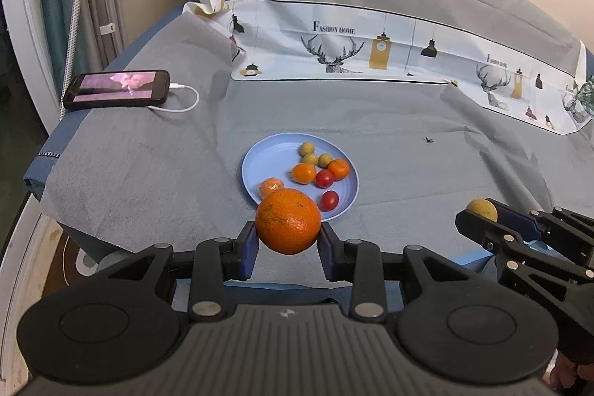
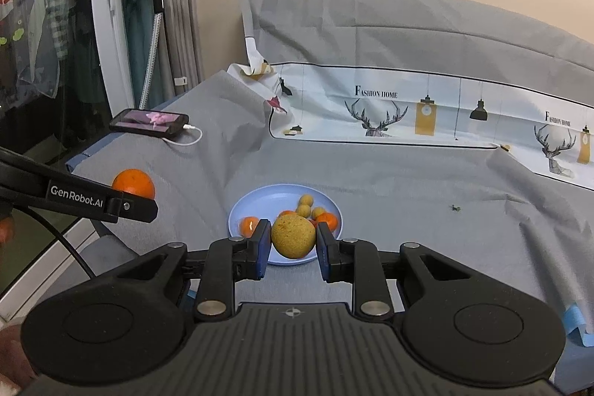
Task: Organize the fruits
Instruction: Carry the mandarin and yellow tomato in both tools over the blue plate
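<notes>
Several small fruits already sit on the blue plate (image 1: 260, 158); the left gripper (image 1: 287, 242) clamps an orange (image 1: 287, 225), the right gripper (image 2: 293, 245) a yellow-green fruit (image 2: 293, 235), neither yet delivered.

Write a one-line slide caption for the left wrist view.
Left tongs grip an orange near a blue plate of small fruit.
</notes>
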